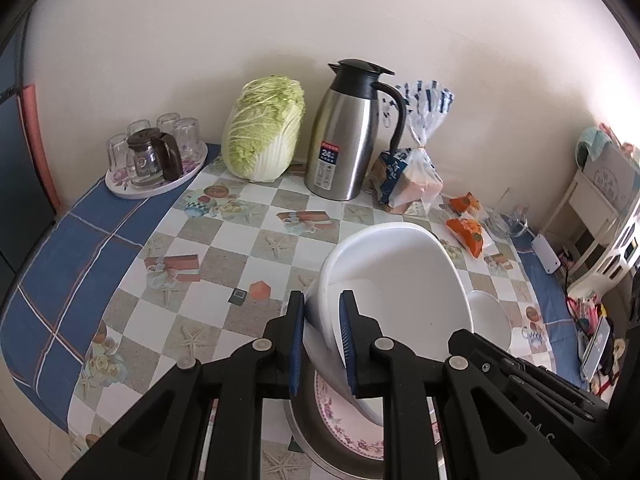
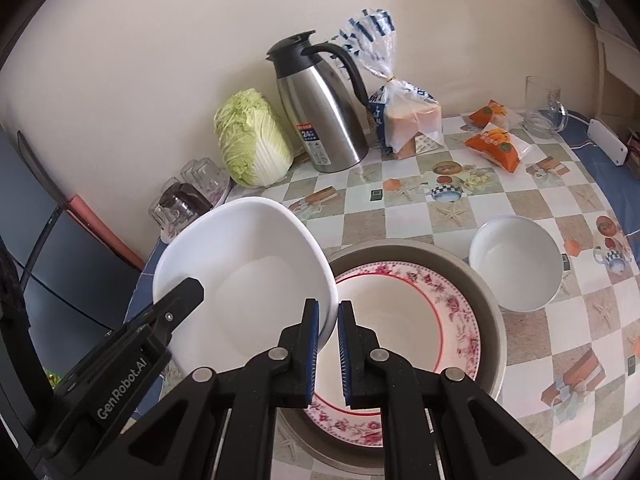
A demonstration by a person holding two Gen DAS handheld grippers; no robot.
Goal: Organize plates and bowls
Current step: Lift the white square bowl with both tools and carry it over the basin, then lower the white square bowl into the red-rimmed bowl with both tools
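A large white bowl (image 1: pixel 400 272) (image 2: pixel 248 264) hangs tilted over the table, held by both grippers. My left gripper (image 1: pixel 323 300) is shut on its near rim. My right gripper (image 2: pixel 329 308) is shut on the rim at the opposite side. In the right wrist view, one of the left gripper's fingers (image 2: pixel 184 292) lies over the bowl's left edge. Under the bowl, a pink floral plate (image 2: pixel 400 320) (image 1: pixel 348 432) rests inside a wide grey dish (image 2: pixel 492 304) (image 1: pixel 308 432). A small white bowl (image 2: pixel 516 264) (image 1: pixel 490 316) stands on the table right of the dish.
Along the wall stand a cabbage (image 1: pixel 260 132), a steel jug (image 1: pixel 344 136) and a bag of bread (image 1: pixel 412 176). A tray of glasses (image 1: pixel 156 160) is at the back left. Orange snack packets (image 2: pixel 496 144), a glass mug (image 2: pixel 544 108) and a white adapter (image 2: pixel 608 144) lie at the right.
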